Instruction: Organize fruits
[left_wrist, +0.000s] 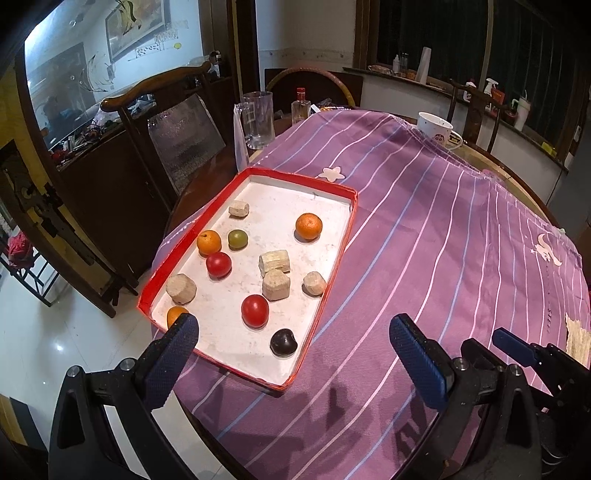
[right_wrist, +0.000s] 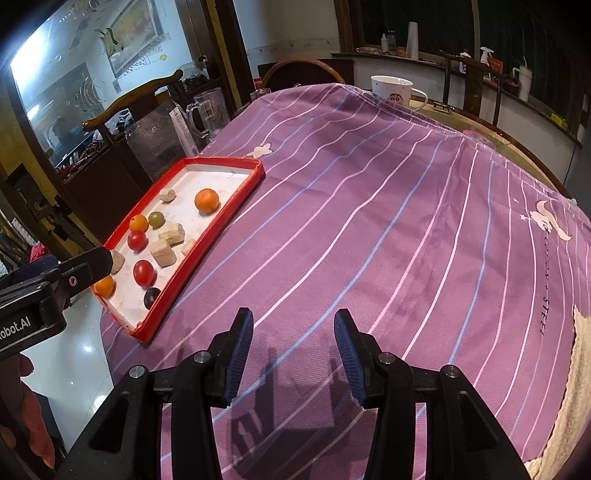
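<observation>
A red-rimmed white tray (left_wrist: 334, 186) (right_wrist: 207, 236) lies on the purple striped cloth at the table's left edge. It holds an orange (left_wrist: 308, 226) (right_wrist: 207, 200), two smaller oranges (left_wrist: 208, 242), two red tomatoes (left_wrist: 255, 311) (right_wrist: 143, 272), a green fruit (left_wrist: 237, 239), a dark fruit (left_wrist: 283, 342) (right_wrist: 151, 297) and several beige blocks (left_wrist: 276, 284). My left gripper (left_wrist: 291, 350) is open and empty, just before the tray's near edge. My right gripper (right_wrist: 293, 343) is open and empty over bare cloth right of the tray.
A glass mug (left_wrist: 257, 120) and a small bottle (left_wrist: 300, 107) stand beyond the tray. A white cup (left_wrist: 436, 127) (right_wrist: 391, 90) sits at the far edge. Wooden chairs (left_wrist: 155, 122) stand left of the table. A beige mat (right_wrist: 569, 398) lies at the right edge.
</observation>
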